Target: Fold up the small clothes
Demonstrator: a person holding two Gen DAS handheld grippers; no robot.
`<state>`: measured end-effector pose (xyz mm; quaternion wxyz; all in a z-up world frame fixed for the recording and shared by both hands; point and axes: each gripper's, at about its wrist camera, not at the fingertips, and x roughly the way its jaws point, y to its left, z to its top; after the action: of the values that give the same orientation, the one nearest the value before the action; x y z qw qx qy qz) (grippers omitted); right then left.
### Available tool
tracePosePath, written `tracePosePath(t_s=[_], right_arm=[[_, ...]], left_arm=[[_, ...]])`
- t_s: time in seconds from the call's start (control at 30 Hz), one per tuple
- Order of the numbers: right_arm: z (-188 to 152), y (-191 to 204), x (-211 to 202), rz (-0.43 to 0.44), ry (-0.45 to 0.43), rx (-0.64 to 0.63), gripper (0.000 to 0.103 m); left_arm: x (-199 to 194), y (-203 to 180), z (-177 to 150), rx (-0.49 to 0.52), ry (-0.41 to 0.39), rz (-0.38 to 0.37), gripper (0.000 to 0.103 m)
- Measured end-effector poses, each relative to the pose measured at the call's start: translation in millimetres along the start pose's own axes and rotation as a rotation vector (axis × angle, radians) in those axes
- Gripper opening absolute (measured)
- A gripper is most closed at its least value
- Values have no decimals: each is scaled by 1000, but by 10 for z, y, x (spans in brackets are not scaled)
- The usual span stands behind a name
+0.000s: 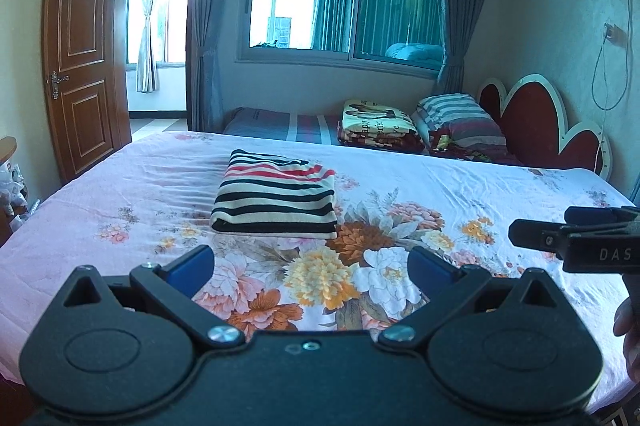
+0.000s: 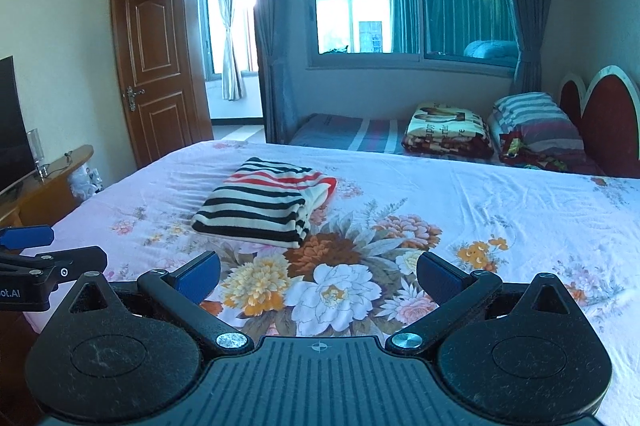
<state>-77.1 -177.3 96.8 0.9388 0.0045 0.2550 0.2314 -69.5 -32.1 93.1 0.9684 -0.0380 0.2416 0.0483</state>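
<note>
— Since the striped top [image 1: 275,197] already lies folded on the bed [image 1: 460,185], ahead of both grippers, is folding finished?

— Looks so; left gripper [image 1: 310,262] and right gripper [image 2: 318,276] hang released, holding nothing; next probably needs another garment, none visible.

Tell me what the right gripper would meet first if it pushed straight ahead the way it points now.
Probably the floral pink bed sheet: the open right gripper hangs low over it. The folded black, white and red striped garment lies ahead but slightly left of that line, so it may be missed; depth is unclear.
</note>
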Motion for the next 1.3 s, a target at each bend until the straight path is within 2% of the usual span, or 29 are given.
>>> tracePosePath(t_s=[0.8,1.07,1.3], right_arm=[[-27,2,30,-2,0,-20,103],[-24,23,33,-6,-6,-24,103],[-7,61,62,-1,-9,-40,103]], left_arm=[[6,52,-56,-1,-8,-7,102],[2,29,-78,38,-27,20,102],[-37,98,-66,27,-53,-2,102]])
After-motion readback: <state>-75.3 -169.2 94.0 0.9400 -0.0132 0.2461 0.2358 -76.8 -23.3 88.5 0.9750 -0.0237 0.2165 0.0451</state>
